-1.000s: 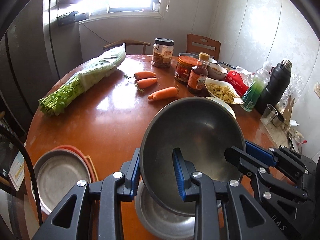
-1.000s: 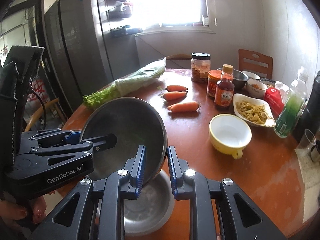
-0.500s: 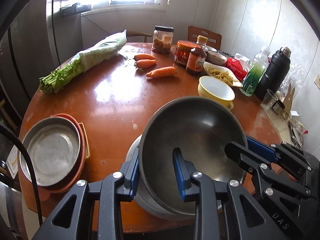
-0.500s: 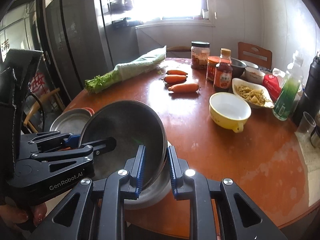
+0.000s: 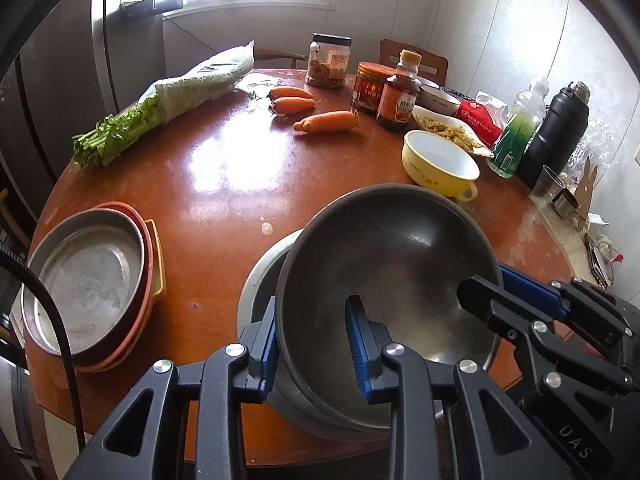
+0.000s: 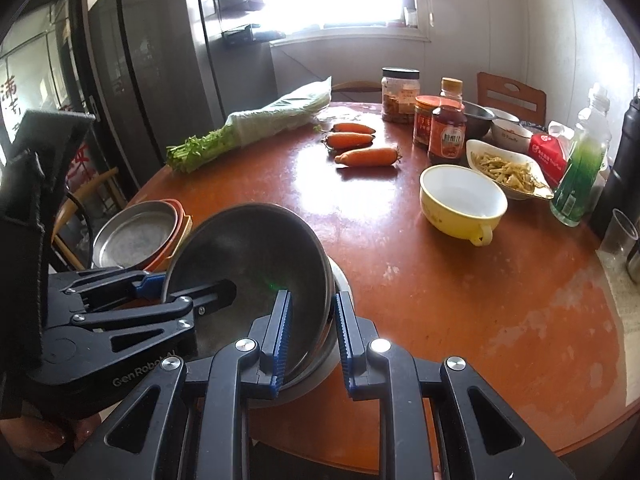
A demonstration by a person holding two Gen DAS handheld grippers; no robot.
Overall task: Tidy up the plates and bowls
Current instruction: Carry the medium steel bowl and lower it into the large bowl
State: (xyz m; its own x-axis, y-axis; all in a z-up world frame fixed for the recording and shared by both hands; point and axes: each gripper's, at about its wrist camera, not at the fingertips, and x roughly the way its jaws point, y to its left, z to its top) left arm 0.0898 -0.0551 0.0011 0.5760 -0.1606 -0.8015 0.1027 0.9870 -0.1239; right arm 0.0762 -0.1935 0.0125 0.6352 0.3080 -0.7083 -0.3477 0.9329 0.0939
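Observation:
A dark steel bowl (image 5: 392, 264) hangs tilted near the table's front edge, held by both grippers. My left gripper (image 5: 312, 320) is shut on its near rim, one blue pad inside and one outside. My right gripper (image 6: 312, 312) is shut on the rim at the bowl's (image 6: 248, 252) other side. A paler steel bowl (image 5: 260, 280) lies right beneath it on the table (image 5: 224, 216), mostly covered; I cannot tell whether they touch. To the left stands a stack of plates (image 5: 84, 280), steel on red and orange. An empty yellow bowl (image 5: 436, 160) with a handle sits further back.
Carrots (image 5: 324, 122), a bagged bunch of greens (image 5: 180, 96), jars, a sauce bottle (image 5: 400, 96), a white dish of food (image 6: 508, 168), a green bottle (image 5: 516, 140), a black flask (image 5: 556, 132) and a glass (image 6: 622, 232) fill the far and right side. The table edge is just below the grippers.
Both grippers have come down together with the dark bowl, closer over the pale steel bowl. The grips have not changed.

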